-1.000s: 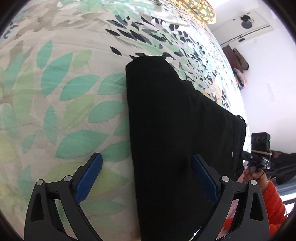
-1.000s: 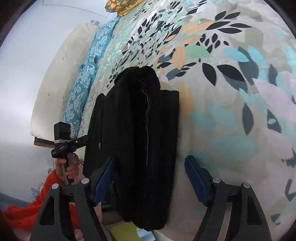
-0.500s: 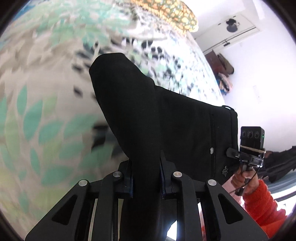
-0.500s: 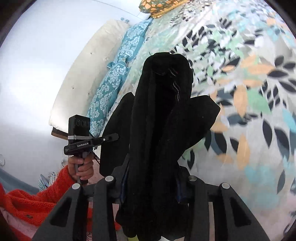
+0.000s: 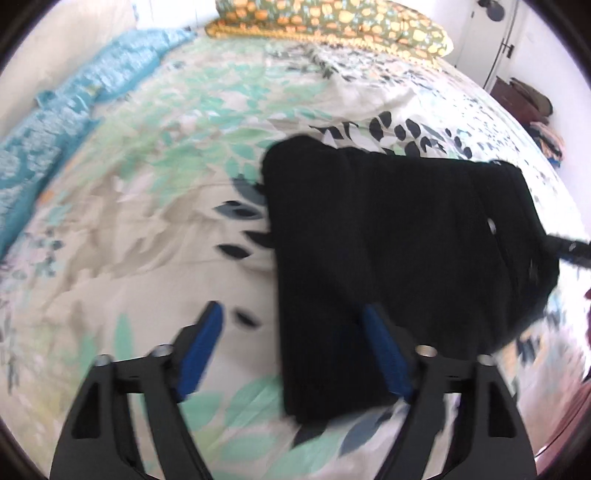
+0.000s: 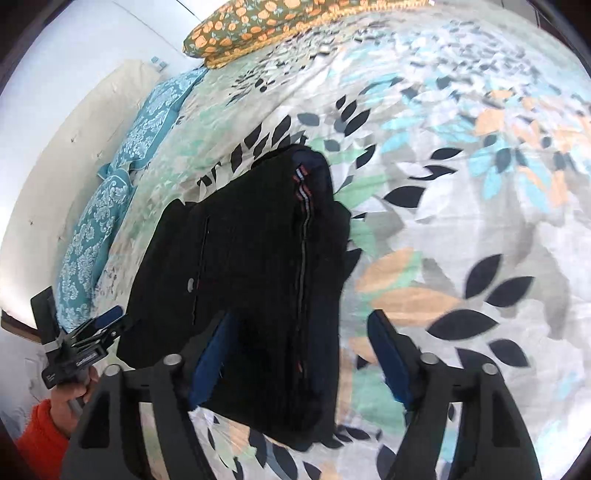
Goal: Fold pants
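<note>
The black pants [image 5: 399, 251] lie folded in a compact stack on the leaf-print bedspread [image 5: 140, 229]. My left gripper [image 5: 295, 350] is open, its blue pads straddling the stack's near left edge. In the right wrist view the pants [image 6: 251, 266] show a striped inner seam on top. My right gripper [image 6: 299, 365] is open over the near end of the stack, holding nothing. The left gripper [image 6: 92, 332] also shows at the far left of that view, held by a hand in an orange sleeve.
An orange-patterned pillow [image 5: 332, 26] lies at the head of the bed. A teal patterned cloth [image 5: 55, 122] runs along the left side by the wall. Furniture with clothes [image 5: 532, 107] stands at the far right.
Both grippers were shut on the pants and lifting them half a second ago. Now both have opened and let go, and the folded stack rests on the bed.
</note>
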A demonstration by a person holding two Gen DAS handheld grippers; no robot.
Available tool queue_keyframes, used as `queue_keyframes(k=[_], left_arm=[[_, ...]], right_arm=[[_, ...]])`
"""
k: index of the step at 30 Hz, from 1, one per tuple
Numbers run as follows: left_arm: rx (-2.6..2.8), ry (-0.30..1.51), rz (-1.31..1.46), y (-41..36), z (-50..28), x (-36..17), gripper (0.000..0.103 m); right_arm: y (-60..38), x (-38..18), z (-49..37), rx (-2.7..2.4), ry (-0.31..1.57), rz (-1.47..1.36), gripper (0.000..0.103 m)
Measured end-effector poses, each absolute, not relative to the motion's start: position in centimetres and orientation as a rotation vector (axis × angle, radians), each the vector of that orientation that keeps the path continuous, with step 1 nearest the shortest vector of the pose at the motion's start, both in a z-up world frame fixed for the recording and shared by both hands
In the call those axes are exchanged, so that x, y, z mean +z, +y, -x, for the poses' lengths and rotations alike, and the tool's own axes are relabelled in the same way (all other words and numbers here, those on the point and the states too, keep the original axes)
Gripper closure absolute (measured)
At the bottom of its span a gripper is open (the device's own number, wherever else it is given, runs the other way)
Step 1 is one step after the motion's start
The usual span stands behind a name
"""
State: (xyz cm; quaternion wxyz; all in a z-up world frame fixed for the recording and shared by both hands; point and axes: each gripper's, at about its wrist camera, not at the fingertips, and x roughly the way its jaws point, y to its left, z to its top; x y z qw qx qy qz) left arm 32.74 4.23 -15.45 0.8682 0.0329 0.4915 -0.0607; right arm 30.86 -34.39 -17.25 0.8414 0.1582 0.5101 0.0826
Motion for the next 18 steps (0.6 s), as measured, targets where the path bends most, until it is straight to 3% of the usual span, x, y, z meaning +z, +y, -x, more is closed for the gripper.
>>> queue_keyframes(k=[1, 2, 12, 18], left_arm=[[-0.100, 0.973, -0.101, 4.7, -30.9, -14.9, 0.009], [-0.076, 0.928, -0.119, 5.1, -29.4, -14.4, 0.007], [0.011, 0.771, -0.163, 1.4, -22.3, -7.5, 0.004], [-0.020, 0.692, -0.106, 1.2, -18.0, -4.6, 0.003]], right_arm=[[-34.2, -16.2, -29.2, 0.155, 1.042, -0.304, 0.002], [-33.9, -15.3, -27.4, 0.134, 1.013, -0.274, 0.000], [-26.8, -11.3, -16.0, -0.038, 0.902, -0.049, 0.000], [-23.8, -8.1, -13.4, -0.087, 0.821, 0.102, 0.000]])
